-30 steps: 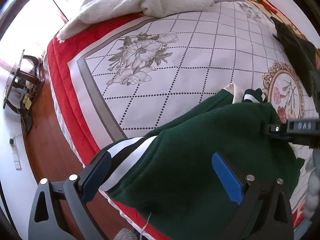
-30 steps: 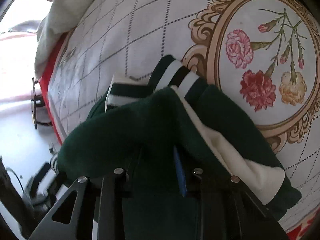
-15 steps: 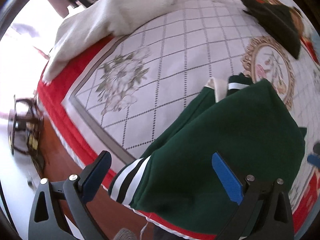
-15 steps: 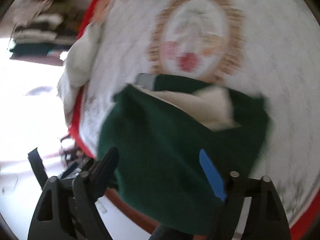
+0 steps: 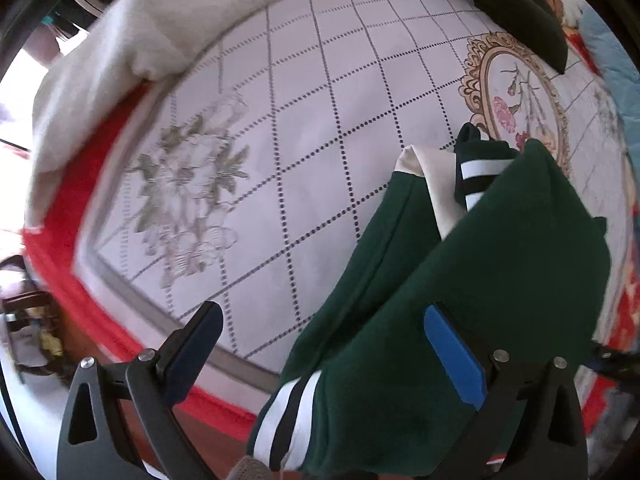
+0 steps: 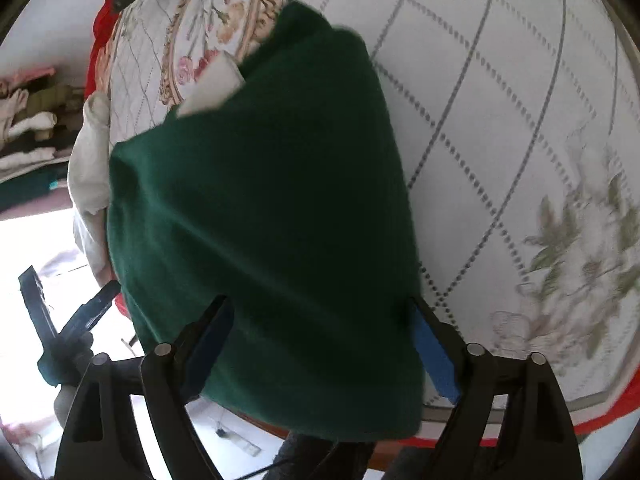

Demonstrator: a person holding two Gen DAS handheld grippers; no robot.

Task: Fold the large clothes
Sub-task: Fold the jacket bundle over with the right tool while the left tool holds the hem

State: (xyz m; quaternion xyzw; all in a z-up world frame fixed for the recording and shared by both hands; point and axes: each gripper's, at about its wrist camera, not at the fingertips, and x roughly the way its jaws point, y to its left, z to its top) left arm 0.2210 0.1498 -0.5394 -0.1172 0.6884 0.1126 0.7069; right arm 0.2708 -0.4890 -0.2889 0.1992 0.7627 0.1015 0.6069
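Observation:
A folded dark green garment (image 5: 472,280) with white lining and black-and-white striped cuffs lies near the bed's edge. It also fills the middle of the right wrist view (image 6: 272,220). My left gripper (image 5: 328,344) is open above its near end; the right finger is over the cloth, the left over the bedspread. My right gripper (image 6: 320,344) is open, its fingers spread to either side of the garment's near edge. Whether the fingers touch the cloth cannot be told.
The bedspread (image 5: 304,120) is white with a dotted grid, flower prints and a red border (image 5: 60,256). A cream garment (image 5: 132,40) lies at the far left, a dark garment (image 5: 516,8) at the far right. Stacked clothes (image 6: 28,128) sit beyond the bed.
My right gripper opened, let go of the green garment and swung around it. My left gripper stayed open and shifted right and forward over the garment.

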